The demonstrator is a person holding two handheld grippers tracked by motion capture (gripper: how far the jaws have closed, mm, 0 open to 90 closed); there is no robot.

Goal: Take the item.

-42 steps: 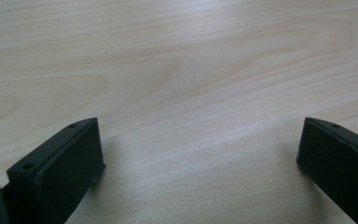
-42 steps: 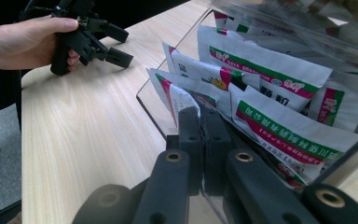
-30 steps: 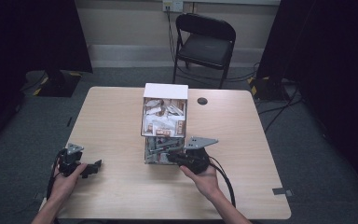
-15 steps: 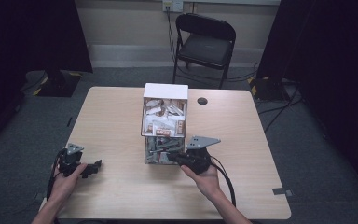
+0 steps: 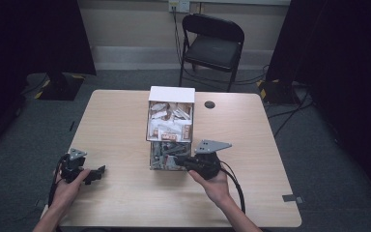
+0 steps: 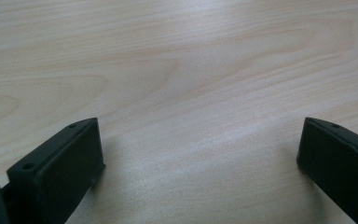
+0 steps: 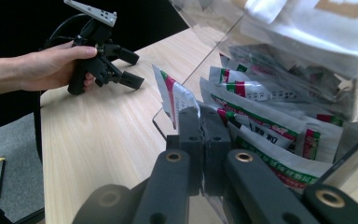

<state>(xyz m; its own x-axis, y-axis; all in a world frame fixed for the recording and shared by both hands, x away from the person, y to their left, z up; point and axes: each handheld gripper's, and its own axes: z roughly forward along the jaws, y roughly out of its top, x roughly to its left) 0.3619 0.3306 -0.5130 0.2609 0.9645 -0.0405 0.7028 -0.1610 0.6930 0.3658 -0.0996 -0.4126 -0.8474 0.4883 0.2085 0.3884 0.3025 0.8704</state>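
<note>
A clear dispenser box (image 5: 170, 121) with a white top stands mid-table, full of white sachets. Its low front tray (image 5: 164, 157) holds more sachets (image 7: 265, 126) printed red and green. My right gripper (image 5: 181, 161) points into that tray from the right. Its jaws are pressed together (image 7: 200, 116) on the lower edge of one sachet (image 7: 172, 95), which stands up over the tray's clear lip. My left gripper (image 5: 96, 173) rests near the table's front left corner. It is open (image 6: 200, 154) over bare wood with nothing between its fingers (image 6: 60, 158). From the right gripper view, the left gripper (image 7: 130, 70) sits in a hand.
The wooden table (image 5: 121, 121) has bare room to the left and in front of the box. A small dark round hole (image 5: 209, 104) sits at the back right of it. A black folding chair (image 5: 212, 43) stands beyond the far edge.
</note>
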